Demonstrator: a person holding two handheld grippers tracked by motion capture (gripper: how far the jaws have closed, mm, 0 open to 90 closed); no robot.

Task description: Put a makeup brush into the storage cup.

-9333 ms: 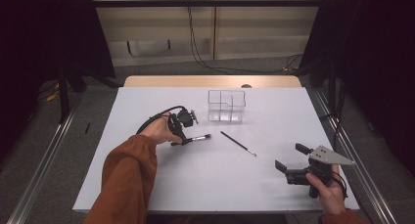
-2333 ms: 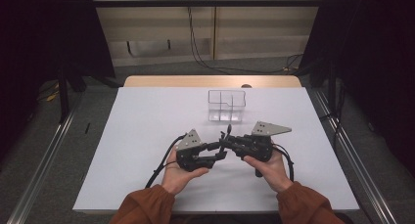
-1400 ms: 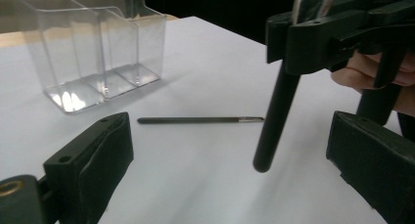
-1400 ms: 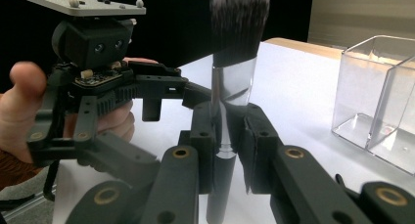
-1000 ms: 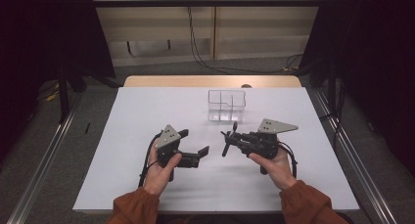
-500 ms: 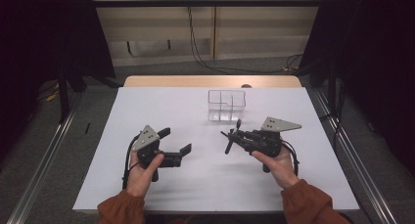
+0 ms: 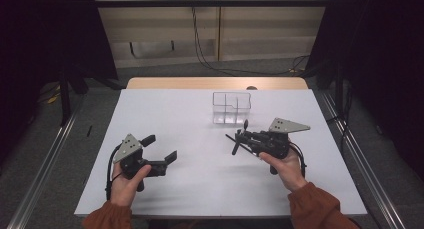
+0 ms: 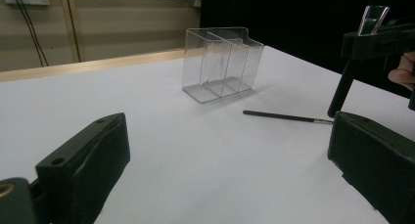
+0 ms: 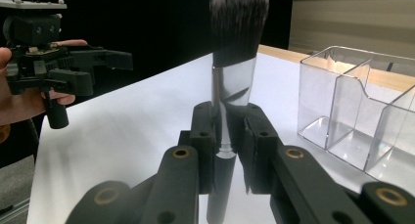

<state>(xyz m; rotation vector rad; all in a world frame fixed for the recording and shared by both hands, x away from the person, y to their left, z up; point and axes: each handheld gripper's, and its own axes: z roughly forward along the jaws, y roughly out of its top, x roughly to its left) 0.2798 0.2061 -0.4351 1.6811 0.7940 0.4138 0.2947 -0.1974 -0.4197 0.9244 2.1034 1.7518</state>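
My right gripper [image 7: 239, 139] is shut on a thick makeup brush [image 7: 245, 125], held upright with the dark bristles on top. In the right gripper view the silver ferrule of the brush [image 9: 234, 82] is pinched between my jaws [image 9: 227, 136]. My left gripper [image 7: 160, 147] is open at the table's left with nothing between its jaws [image 8: 230, 175]. A thin black brush [image 8: 288, 117] lies flat on the white table, just under the right gripper [image 8: 379, 38]. A clear divided organizer [image 7: 231, 108] stands behind it.
The white table [image 7: 200, 189] has open room in the middle and front. The organizer [image 9: 362, 121] stands close on the right of the held brush. The left gripper [image 9: 105, 72] is far off to the left there. Dark curtains and floor rails flank the table.
My left gripper has drawn away to the left, open, widening the gap to the right one. The right gripper has kept still with the brush upright.
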